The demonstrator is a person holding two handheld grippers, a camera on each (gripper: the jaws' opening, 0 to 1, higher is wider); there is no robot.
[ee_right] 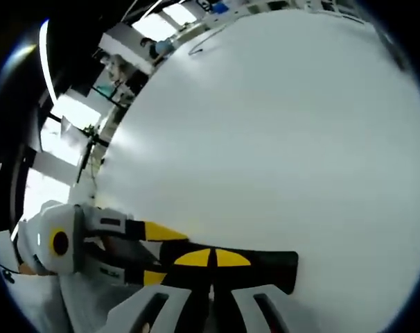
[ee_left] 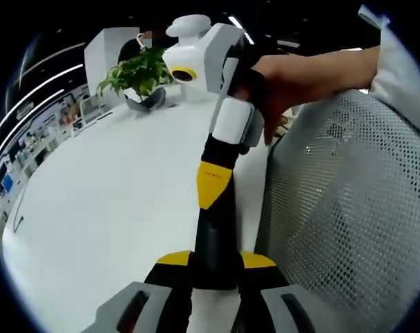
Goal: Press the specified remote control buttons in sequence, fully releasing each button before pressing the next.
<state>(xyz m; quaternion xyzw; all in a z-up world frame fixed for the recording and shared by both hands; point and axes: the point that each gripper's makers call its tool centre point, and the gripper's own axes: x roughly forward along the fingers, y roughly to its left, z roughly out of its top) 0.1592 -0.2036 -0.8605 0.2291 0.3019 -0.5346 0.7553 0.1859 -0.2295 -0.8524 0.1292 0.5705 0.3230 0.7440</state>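
Two tongs are meeting over the white counter (ee_left: 113, 208). The left tongs (ee_left: 215, 260) are pinching the black remote (ee_left: 213, 239) by its near end. The right tongs (ee_left: 211, 184), pressed together in a hand (ee_left: 300, 76), are touching their yellow tips to its face. A potted plant (ee_left: 137, 73) is sitting far back, and a mesh chair (ee_left: 348, 208) is standing alongside.

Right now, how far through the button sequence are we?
Done: cannot tell; no buttons or display face either view. In hand: the left gripper clamps the black remote above the white table, and the right gripper, jaws shut, has its tip at the remote, apparently for a press. Left: release, then any remaining presses.
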